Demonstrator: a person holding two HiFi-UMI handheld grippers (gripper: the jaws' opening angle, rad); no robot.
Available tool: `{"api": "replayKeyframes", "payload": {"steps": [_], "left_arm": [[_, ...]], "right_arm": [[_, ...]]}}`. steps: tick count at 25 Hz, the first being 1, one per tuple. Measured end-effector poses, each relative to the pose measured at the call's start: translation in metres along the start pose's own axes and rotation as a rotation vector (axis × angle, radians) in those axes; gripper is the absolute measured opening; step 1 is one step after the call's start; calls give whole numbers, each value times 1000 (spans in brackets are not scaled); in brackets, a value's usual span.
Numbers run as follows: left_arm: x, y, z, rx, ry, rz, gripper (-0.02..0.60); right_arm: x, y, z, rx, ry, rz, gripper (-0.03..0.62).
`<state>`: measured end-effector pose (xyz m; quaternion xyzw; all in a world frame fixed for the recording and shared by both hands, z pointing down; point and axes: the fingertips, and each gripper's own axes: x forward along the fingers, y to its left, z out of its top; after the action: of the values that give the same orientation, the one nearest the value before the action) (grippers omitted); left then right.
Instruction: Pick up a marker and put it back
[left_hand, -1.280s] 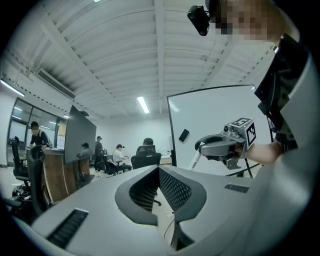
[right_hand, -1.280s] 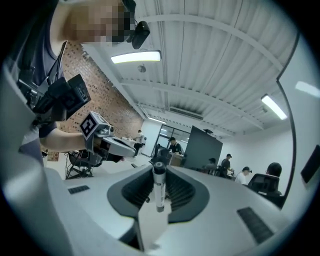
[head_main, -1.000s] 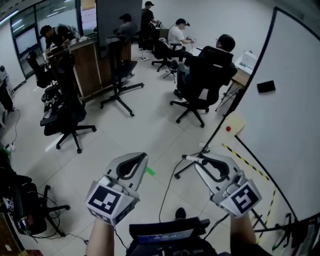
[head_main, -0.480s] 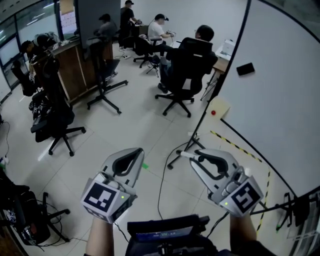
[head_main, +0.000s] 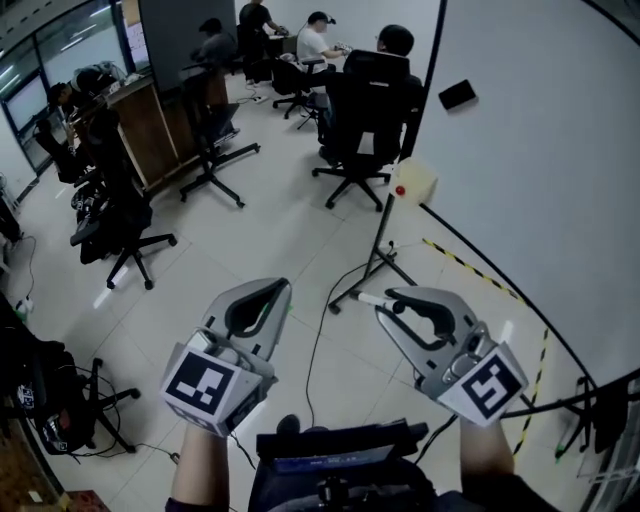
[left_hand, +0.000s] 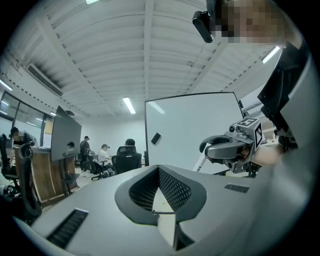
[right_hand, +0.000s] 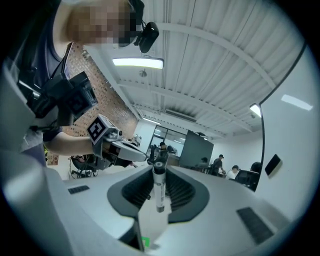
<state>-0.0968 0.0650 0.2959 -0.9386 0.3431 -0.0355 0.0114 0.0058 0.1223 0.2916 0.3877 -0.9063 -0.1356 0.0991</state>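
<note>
White marker (right_hand: 159, 190) clamped in right claw (head_main: 388, 303); left claw (head_main: 283, 288) closed, empty; whiteboard (head_main: 540, 160) ahead, office chair (head_main: 362, 110) beyond.

Near left, left claw (head_main: 272, 292); near right, right claw (head_main: 390, 300), marker (head_main: 372, 299) crosswise between its jaws. Right of both, whiteboard (head_main: 540, 160) on stand (head_main: 380, 262); far behind, chairs (head_main: 365, 110) on floor (head_main: 270, 230).

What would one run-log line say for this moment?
right gripper: shut on white marker with black cap | left gripper: shut, empty | both held over pale tiled floor beside large white whiteboard
</note>
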Motion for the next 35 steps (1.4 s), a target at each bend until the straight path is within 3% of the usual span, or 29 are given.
{"api": "replayKeyframes", "payload": {"steps": [5, 12, 18, 23, 35], "left_arm": [[-4, -69, 0, 7, 27, 58, 0], [-28, -115, -11, 26, 92, 159, 0], [-68, -114, -14, 31, 123, 249, 0], [-99, -108, -18, 19, 136, 274, 0], [-233, -81, -12, -30, 36, 258, 0]], "right_arm": [[-64, 1, -11, 37, -56, 52, 87], [-96, 13, -25, 93, -115, 141, 87], [-83, 43, -12, 94, -170, 234, 86], [-69, 73, -1, 103, -172, 276, 87], [-42, 193, 60, 26, -109, 255, 87]]}}
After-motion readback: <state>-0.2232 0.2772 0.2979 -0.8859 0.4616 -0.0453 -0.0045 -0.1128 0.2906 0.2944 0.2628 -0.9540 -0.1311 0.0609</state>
